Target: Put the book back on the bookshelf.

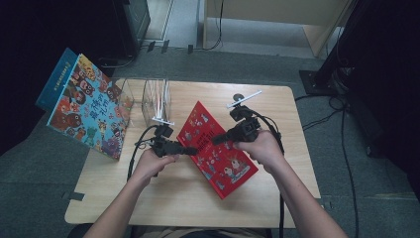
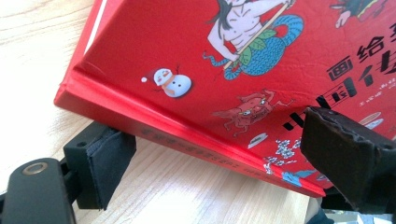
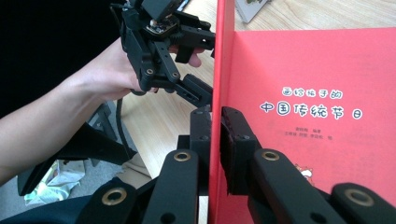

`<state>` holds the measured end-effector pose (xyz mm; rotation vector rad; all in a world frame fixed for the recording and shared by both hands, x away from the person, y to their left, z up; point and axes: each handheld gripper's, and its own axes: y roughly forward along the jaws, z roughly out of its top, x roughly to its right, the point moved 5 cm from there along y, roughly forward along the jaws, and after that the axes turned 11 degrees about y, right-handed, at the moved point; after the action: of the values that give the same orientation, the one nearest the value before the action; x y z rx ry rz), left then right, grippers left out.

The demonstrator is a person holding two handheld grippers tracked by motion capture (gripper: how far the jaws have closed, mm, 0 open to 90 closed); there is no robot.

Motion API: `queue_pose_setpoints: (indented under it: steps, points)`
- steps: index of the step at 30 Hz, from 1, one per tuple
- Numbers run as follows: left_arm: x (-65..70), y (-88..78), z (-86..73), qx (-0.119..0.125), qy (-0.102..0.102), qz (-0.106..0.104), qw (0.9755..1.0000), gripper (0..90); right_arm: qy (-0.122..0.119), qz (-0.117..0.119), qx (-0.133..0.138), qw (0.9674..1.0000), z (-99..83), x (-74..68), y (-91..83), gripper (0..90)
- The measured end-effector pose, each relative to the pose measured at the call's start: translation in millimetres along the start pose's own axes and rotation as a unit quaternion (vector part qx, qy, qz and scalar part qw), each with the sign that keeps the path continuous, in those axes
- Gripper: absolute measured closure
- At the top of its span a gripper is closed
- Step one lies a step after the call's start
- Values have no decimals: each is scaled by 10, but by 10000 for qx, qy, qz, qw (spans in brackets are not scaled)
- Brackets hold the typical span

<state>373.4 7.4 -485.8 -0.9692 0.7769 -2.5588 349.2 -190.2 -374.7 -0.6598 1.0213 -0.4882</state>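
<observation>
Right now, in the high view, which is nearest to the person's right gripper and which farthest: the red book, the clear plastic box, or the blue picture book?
Measured from the right gripper:
1. Red book: its cover is clamped in that gripper, mid-table.
2. Clear plastic box: upright, toward the table's far left.
3. Blue picture book: tilted over the table's left edge, farthest.

Black tool [image 3: 215,126] arms with brass-ringed pivots, black cables.

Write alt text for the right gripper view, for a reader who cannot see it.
The right gripper has its two black jaws clamped on the opened cover of a red hardcover picture book with white Chinese title text. Behind the cover's edge, the person's left hand holds the left gripper over the light wooden table.
</observation>
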Motion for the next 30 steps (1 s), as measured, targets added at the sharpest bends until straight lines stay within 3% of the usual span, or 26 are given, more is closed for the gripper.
queue_pose_setpoints:
  steps: [4,7,9,12,14,18,22,25,30]
  points:
    - [11,-33,24,113,185,69,9997,110,-60,105,45,9999,-14,8,-14,846]
    - [27,-93,73,472,195,-128,9986,95,-223,280,160,9992,-40,16,-23,850]
    - [67,-138,107,625,327,-290,9971,103,-368,244,138,9989,-77,32,-9,878]
    - [100,-219,157,789,547,-45,9954,123,-533,315,134,9980,-133,79,37,887]
    - [93,-256,162,783,550,-57,9954,171,-589,387,131,9974,-152,118,54,887]
    - [77,-307,145,726,614,-94,9954,298,-705,304,-8,9970,-165,177,75,884]
    - [84,-356,182,706,675,-43,9952,425,-941,-27,39,9956,-137,284,69,822]
    - [104,-385,218,637,683,-85,9956,482,-1021,-93,58,9947,-118,348,76,792]
    - [222,-395,286,510,985,-96,9938,552,-1248,-125,307,9916,-72,348,73,700]
